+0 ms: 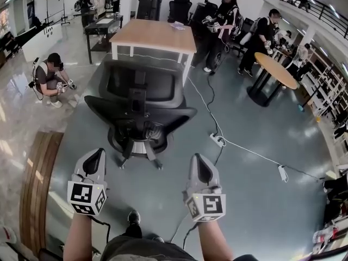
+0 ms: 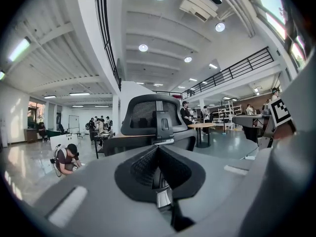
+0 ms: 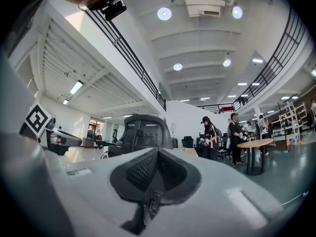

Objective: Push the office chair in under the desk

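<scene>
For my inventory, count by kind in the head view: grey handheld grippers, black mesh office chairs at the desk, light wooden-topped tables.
Grey handheld grippers: 2 (left gripper, right gripper)
Black mesh office chair: 1
Light wooden-topped tables: 2 (rectangular desk, round table)
Total: 5

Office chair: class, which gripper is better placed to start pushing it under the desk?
Probably left: the left gripper faces the office chair dead ahead, shut; from the right gripper it sits slightly left. Neither touches it.
</scene>
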`<state>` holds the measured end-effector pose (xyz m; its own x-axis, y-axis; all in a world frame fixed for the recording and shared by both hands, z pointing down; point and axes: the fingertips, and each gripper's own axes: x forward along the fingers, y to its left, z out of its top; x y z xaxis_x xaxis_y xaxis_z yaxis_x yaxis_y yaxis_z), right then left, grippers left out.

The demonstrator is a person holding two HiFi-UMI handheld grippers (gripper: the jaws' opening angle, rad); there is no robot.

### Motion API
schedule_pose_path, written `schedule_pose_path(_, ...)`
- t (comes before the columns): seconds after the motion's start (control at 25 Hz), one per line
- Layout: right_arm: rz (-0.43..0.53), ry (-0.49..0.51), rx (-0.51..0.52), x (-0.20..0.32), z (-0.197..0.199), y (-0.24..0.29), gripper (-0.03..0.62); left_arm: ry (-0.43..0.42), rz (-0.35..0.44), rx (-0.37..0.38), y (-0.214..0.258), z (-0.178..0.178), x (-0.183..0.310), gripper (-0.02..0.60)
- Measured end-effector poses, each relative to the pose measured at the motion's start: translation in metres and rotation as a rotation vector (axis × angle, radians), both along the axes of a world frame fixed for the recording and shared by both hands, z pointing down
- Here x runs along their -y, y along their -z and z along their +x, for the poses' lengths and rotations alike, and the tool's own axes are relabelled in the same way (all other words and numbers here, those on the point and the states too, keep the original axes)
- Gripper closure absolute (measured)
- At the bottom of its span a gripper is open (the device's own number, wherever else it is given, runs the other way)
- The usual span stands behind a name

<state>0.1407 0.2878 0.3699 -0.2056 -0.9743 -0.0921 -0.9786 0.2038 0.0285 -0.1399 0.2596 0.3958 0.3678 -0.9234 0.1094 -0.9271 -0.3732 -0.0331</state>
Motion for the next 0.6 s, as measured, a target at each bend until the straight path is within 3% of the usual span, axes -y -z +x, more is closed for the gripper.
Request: schedule_pose_path(0.6, -0.046, -0.080, -0.058, 0.084, -0.020, 0.000, 0.603, -0.028, 0.059, 0.048, 0.015, -0.031, 0.101, 0.563)
